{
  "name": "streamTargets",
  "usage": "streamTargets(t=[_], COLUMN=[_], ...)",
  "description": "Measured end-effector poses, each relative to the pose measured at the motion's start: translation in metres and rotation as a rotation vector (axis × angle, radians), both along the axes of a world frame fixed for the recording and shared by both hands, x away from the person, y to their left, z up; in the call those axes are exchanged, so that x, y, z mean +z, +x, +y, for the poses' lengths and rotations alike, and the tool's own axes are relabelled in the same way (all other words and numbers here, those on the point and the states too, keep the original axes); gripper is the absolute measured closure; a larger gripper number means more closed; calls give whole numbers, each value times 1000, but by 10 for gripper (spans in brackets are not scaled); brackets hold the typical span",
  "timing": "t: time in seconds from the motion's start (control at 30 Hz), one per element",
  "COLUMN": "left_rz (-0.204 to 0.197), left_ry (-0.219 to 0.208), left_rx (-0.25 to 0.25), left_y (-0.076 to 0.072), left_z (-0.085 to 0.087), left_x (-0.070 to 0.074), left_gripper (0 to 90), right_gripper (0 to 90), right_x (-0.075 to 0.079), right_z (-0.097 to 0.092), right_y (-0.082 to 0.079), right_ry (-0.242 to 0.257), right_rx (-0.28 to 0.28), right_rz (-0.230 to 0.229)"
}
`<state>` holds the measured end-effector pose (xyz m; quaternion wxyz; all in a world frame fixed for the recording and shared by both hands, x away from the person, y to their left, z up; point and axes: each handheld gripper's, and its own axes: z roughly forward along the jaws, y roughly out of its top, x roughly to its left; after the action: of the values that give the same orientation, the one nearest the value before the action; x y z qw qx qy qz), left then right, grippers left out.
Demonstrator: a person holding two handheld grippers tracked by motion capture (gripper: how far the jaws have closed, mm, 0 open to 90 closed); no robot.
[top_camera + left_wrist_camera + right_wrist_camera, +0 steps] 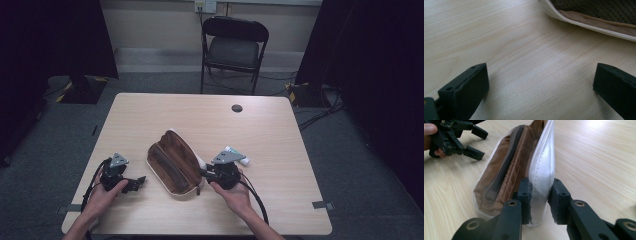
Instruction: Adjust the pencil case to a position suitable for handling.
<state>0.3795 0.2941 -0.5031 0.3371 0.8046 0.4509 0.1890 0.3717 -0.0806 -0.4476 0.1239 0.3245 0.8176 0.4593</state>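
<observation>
The inside of the open pencil case [172, 162] is dark in the high view, and what is kept in it cannot be made out clearly; in the right gripper view a brown lining and a dark long strip, maybe a pocket or a zipper, are seen. The case is placed on the table [270, 135] between the two hands, near the front edge. Its white wall [541, 172] is clamped between the jaws of the right gripper [539, 200], and it is lifted upright. A white tube [238, 155] is partly hidden behind this gripper. The left gripper [139, 182] is held with jaws apart, above bare wood, just beside the case
</observation>
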Motion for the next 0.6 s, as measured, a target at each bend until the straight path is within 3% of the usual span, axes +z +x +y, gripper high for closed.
streamTargets(t=[0.2, 0.6], left_rz=[0, 0], left_ry=[0, 0], left_rx=[0, 0], left_y=[0, 0], left_z=[0, 0], left_x=[0, 0], left_gripper=[0, 0], right_gripper=[755, 769], right_x=[3, 6], right_z=[-16, -35], right_y=[-2, -18], right_ry=[11, 22], right_rx=[11, 104], right_rz=[16, 35])
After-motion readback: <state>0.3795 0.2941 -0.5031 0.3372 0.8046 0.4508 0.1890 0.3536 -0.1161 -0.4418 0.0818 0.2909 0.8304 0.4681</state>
